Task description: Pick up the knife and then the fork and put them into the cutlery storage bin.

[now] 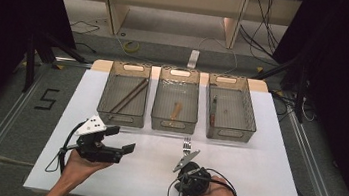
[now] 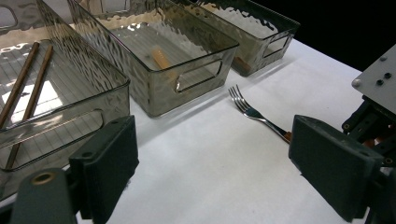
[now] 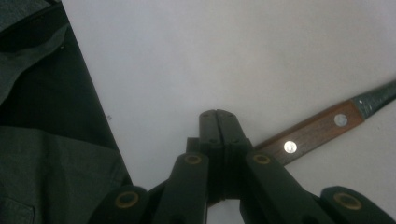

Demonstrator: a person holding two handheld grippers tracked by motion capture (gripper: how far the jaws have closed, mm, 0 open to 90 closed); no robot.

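Observation:
A fork (image 1: 187, 144) with a wooden, riveted handle (image 3: 308, 135) lies on the white table in front of the middle bin, tines (image 2: 239, 95) pointing towards the bins. My right gripper (image 1: 183, 166) points down at the handle's near end. Its jaws (image 3: 217, 116) are shut, pad against pad, with no gap between them. The handle runs in behind the right-hand jaw, and I cannot tell whether they touch. My left gripper (image 1: 122, 140) hovers over the table's left front, open and empty (image 2: 215, 177), aimed at the fork and the bins.
Three clear bins stand in a row at the back. The left bin (image 1: 120, 117) holds two chopsticks (image 1: 130, 95), the middle bin (image 1: 173, 126) a small wooden piece (image 1: 176, 111), and the right bin (image 1: 231, 134) a brown-handled utensil (image 1: 214, 110). The table's near edge (image 3: 100, 112) lies close to my right gripper.

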